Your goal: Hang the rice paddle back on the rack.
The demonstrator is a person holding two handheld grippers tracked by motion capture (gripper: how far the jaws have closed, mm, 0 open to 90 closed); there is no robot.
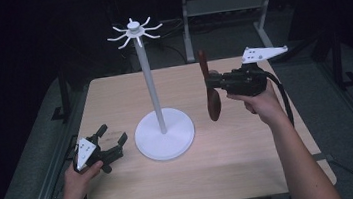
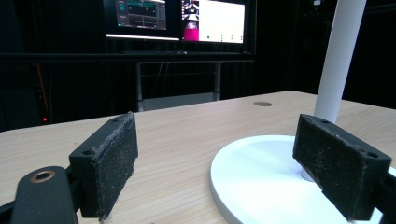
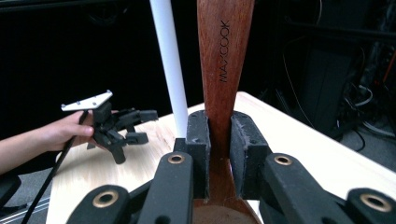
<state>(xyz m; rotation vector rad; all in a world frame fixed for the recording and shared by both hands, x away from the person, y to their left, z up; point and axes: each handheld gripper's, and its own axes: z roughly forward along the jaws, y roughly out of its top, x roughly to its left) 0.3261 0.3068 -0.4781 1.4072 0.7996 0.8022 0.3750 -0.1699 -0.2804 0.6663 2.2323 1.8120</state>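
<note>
1. Clearly upright, the wooden spoon (image 1: pixel 209 88) hangs in the air above the table (image 1: pixel 252 166), handle up and bowl down, to the right of the white stand (image 1: pixel 159 116).
2. Along its handle in the right gripper view runs the stamped word MAXCOOK, and the wooden spoon (image 3: pixel 223 70) passes straight between the two black pads (image 3: pixel 199 140), which press on it from both sides.
3. Clamped on that handle near the bowl, the right gripper (image 1: pixel 214 81) points level toward the stand's pole, with the person's right hand (image 1: pixel 260 102) wrapped around its body.
4. Rising from a round white base, the pole carries a ring of curved hooks (image 1: pixel 134 32) at its top, well above the spoon.
5. Near the table's left edge, the left gripper (image 1: pixel 112 137) rests low with its jaws spread wide and nothing between them; in the left gripper view the stand's base (image 2: pixel 261 177) lies just ahead of its pads (image 2: pixel 114 161).
6. Behind the table, that same view shows lit monitors (image 2: pixel 180 18).
</note>
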